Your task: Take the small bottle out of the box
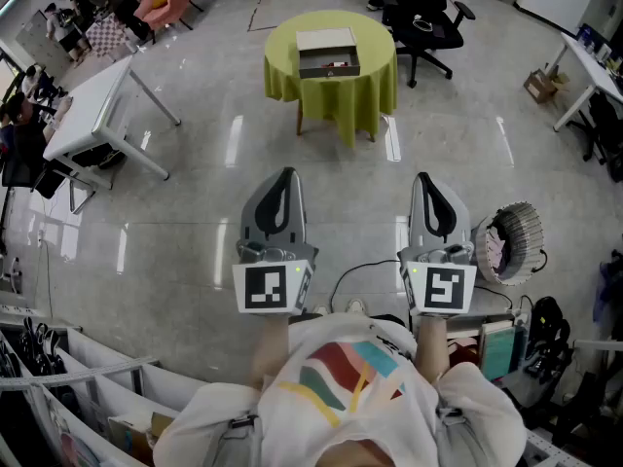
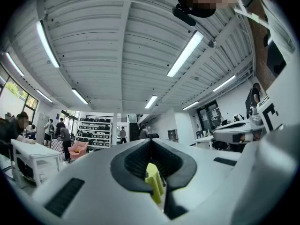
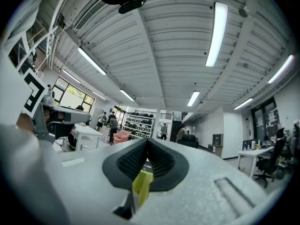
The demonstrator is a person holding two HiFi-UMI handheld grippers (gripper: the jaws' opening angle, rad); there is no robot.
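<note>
An open grey box (image 1: pixel 328 53) sits on a round table under a yellow-green cloth (image 1: pixel 336 95), far ahead across the floor. Something small and reddish lies inside the box, too small to tell as a bottle. My left gripper (image 1: pixel 285 173) and right gripper (image 1: pixel 424 177) are held side by side close to my chest, pointing toward the table and well short of it. Both have their jaws together with nothing between them. In the left gripper view the gripper (image 2: pixel 150 141) shows only a sliver of the cloth (image 2: pixel 154 182) past its jaws. The right gripper (image 3: pixel 148 140) shows the same cloth (image 3: pixel 142 184).
A black office chair (image 1: pixel 428 22) stands right behind the round table. A white table (image 1: pixel 97 105) stands at the left and a white desk (image 1: pixel 589 66) at the far right. A round fan (image 1: pixel 511 241) and cables (image 1: pixel 365 275) lie on the floor near my feet.
</note>
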